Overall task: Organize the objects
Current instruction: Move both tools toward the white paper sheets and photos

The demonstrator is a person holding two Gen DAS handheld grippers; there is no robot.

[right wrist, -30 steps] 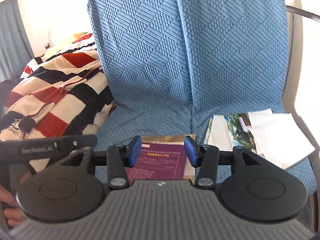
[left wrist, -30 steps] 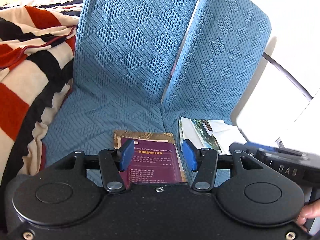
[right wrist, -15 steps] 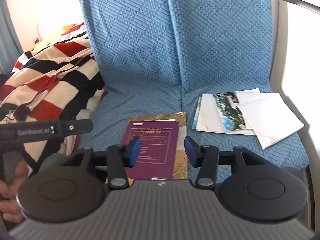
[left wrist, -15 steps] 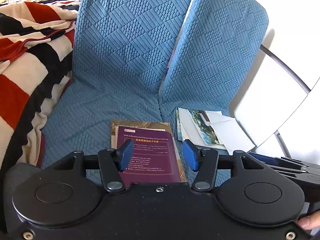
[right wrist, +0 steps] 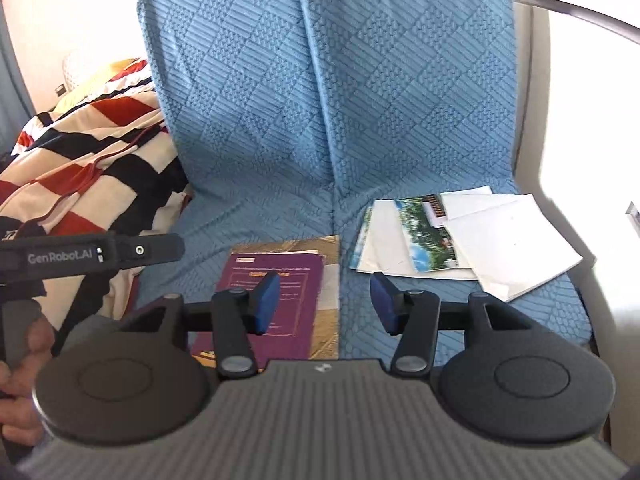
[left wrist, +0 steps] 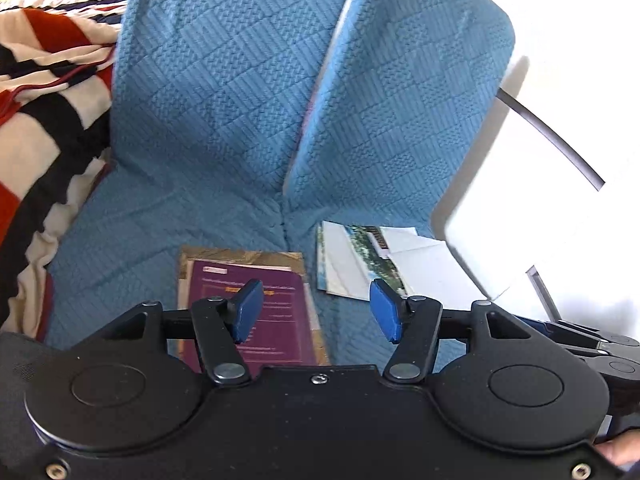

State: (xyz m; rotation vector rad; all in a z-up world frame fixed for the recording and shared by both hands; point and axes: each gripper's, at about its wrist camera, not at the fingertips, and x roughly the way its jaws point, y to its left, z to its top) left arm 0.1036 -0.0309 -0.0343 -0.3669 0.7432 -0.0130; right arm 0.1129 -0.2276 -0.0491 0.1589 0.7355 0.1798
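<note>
The sofa cover (right wrist: 248, 128) beyond both claws is blue cloth, quilted and matt, rough with woven squares. Left of the left claw (left wrist: 316, 310) lies a soft, fleecy striped blanket (left wrist: 44, 128). Under its blue pads (left wrist: 250, 310), which look like smooth rubbery plastic, sits a purple booklet (right wrist: 280, 292) with a smooth paper cover on a gold, faintly shiny one. Ahead and right of the right claw (right wrist: 325, 306) are loose papers (right wrist: 500, 240), plain matt white, and one glossy printed photo sheet (right wrist: 428, 236). The claw bodies are matt black plastic with bright metal screws.
</note>
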